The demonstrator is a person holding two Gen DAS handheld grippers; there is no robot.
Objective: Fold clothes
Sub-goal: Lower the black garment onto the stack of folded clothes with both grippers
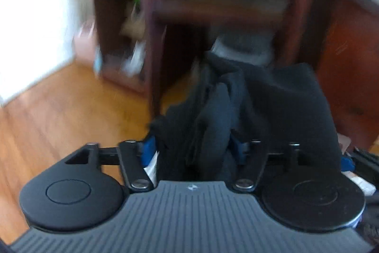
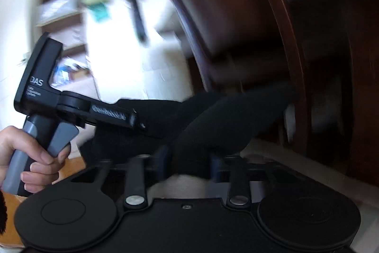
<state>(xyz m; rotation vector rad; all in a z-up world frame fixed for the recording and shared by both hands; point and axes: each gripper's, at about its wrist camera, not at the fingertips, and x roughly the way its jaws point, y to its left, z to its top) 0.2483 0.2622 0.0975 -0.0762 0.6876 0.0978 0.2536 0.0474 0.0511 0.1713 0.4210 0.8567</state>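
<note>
Clearly, left wrist view: left claw (image 1: pixel 193 151) pinches a bunched black soft fabric garment (image 1: pixel 248 106), lifted above the orange wooden floor (image 1: pixel 59 106). Right wrist view: right claw (image 2: pixel 189 164) clamps another part of that cloth. Keep both grips firm and spread it taut before creasing; blur hides edges.

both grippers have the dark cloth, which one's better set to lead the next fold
Left, tentatively. The left gripper clamps a thick bunch of the black garment; the right gripper pinches a thinner edge. Motion blur hides the rest.
</note>
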